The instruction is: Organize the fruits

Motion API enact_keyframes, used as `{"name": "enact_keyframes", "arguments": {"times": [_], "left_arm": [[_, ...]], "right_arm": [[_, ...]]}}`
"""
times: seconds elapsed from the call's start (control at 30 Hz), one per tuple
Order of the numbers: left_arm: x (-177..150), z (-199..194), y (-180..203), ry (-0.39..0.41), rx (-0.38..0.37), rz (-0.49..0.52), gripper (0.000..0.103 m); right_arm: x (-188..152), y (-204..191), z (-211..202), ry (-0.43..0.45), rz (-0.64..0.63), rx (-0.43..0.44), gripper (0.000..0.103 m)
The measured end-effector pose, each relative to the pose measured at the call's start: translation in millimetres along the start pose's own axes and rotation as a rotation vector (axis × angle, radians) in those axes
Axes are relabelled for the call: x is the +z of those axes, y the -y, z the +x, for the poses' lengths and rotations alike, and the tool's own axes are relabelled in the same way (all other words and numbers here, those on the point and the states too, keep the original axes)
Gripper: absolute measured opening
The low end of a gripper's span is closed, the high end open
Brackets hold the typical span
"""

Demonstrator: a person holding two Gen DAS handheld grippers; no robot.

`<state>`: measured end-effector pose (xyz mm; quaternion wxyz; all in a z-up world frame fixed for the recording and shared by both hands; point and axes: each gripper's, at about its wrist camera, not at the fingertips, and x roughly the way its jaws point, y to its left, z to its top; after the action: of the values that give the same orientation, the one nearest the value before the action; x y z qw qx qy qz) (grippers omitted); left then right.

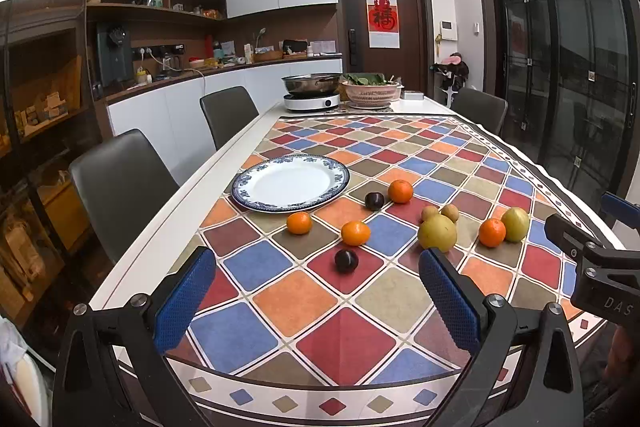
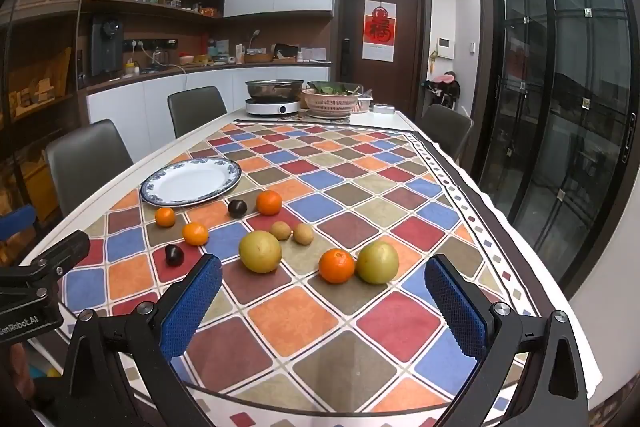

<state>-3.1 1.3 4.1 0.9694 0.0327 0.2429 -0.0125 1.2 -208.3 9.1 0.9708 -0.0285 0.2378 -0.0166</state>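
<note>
Ten pieces of fruit are seen loose on a checked tablecloth (image 1: 320, 307), none yet placed on the blue-rimmed plate (image 1: 290, 183), which is found left of centre in the left wrist view. Reading left to right in that view: a small orange (image 1: 299, 223), a second orange (image 1: 355, 233), a dark plum (image 1: 346, 260) just below it, another plum (image 1: 374, 201), a third orange (image 1: 400, 191), two small brown fruits (image 1: 440, 213), a large yellow-green fruit (image 1: 437, 233), a fourth orange (image 1: 492, 232) and a second yellow-green fruit (image 1: 515, 224) touching it.

The left gripper (image 1: 316, 291) is held wide, with nothing between its blue pads. The nearer plum lies straight ahead, almost centred in the gap, with the plate beyond it to the upper left.

In the right wrist view, the right gripper (image 2: 323, 301) is likewise spread wide and empty. The fourth orange (image 2: 336, 265) and its yellow-green neighbour (image 2: 377, 262) sit directly ahead of it, near the frame's centre, so this pair is judged nearer to the right hand, and the plum to the left.
</note>
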Motion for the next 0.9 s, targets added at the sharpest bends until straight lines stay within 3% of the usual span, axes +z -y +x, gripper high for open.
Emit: {"name": "enact_keyframes", "arguments": {"times": [0.9], "left_arm": [[-0.5, -3.8, -2.8, -0.004, 0.03, 0.004, 0.103]], "right_arm": [[3.4, -3.2, -0.8, 0.014, -0.006, 0.023, 0.102]]}}
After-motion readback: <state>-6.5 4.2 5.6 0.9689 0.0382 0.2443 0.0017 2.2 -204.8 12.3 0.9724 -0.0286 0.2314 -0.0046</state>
